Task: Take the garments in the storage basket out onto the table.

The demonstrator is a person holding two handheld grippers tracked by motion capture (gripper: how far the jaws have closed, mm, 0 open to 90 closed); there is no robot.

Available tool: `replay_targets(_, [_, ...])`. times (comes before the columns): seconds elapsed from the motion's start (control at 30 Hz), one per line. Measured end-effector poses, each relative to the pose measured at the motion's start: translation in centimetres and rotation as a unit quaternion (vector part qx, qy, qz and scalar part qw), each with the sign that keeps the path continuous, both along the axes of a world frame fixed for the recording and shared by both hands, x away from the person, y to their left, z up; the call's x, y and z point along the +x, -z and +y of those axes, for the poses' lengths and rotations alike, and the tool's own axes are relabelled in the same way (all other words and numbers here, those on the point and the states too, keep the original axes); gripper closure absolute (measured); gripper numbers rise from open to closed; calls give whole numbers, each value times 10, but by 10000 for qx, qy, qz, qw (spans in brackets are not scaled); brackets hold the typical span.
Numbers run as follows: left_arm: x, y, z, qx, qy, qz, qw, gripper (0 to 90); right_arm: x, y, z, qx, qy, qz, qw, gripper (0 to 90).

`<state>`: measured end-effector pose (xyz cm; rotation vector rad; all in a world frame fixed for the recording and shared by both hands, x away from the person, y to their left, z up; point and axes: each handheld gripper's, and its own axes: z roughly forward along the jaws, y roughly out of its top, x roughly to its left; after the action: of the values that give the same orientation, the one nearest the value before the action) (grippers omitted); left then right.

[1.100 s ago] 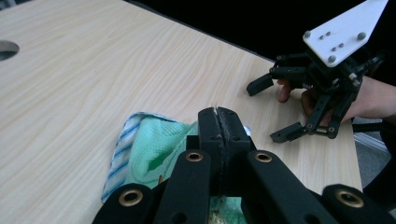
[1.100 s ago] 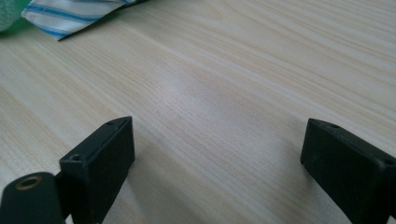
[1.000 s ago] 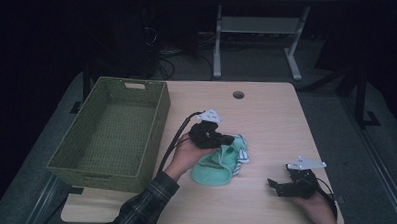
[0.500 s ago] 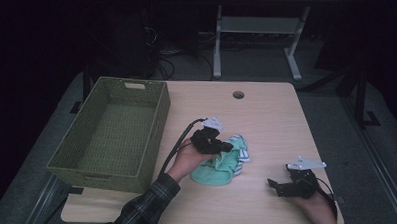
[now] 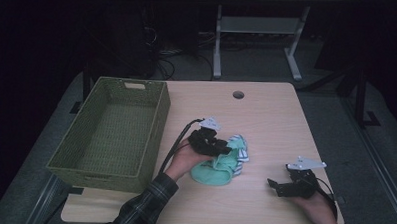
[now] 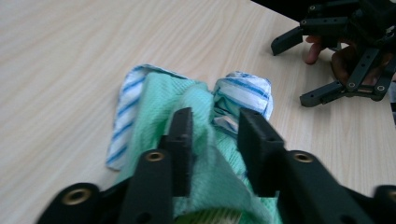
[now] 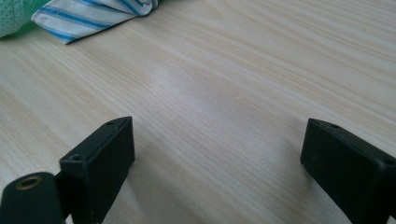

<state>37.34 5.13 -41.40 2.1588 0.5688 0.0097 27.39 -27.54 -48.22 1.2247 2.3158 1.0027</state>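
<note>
A crumpled green cloth (image 5: pixel 215 171) with a blue-striped white edge lies in the middle of the wooden table (image 5: pixel 271 119). My left gripper (image 5: pixel 228 150) rests on top of it. In the left gripper view a fold of the cloth (image 6: pixel 154 98) stands between the jaws of my left gripper (image 6: pixel 215 128), which have just been opening; the pads no longer pinch it. My right gripper (image 5: pixel 275 187) sits on the table near the front right, wide open with nothing between its fingers (image 7: pixel 215 149). The striped edge of the cloth (image 7: pixel 88 14) lies ahead of it.
A green woven basket (image 5: pixel 162 115) stands at the table's left side, with nothing inside it. A round cable hole (image 5: pixel 238 95) is near the far edge. The right gripper (image 6: pixel 289 74) and its hand also appear beyond the cloth in the left gripper view.
The left gripper has sunk a little toward the table over the cloth. The right gripper has stayed where it was.
</note>
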Motion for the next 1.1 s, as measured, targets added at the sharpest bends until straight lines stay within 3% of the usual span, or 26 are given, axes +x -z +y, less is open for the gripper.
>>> replay_targets(0.23, [-9,-9,19,30,-66,-132,9999,594,0,0,0,-2,-3,-3,10000,95])
replay_targets(0.43, [-21,-12,36,27,-179,-182,9997,687,0,0,0,4,9,19,10000,95])
replay_targets(0.67, [-33,-5,47,241,-127,-90,9996,892,0,0,0,-3,-1,-2,10000,96])
replay_targets(1.1, [-52,22,54,656,-209,90,9976,895,0,0,0,-6,-7,-4,10000,97])
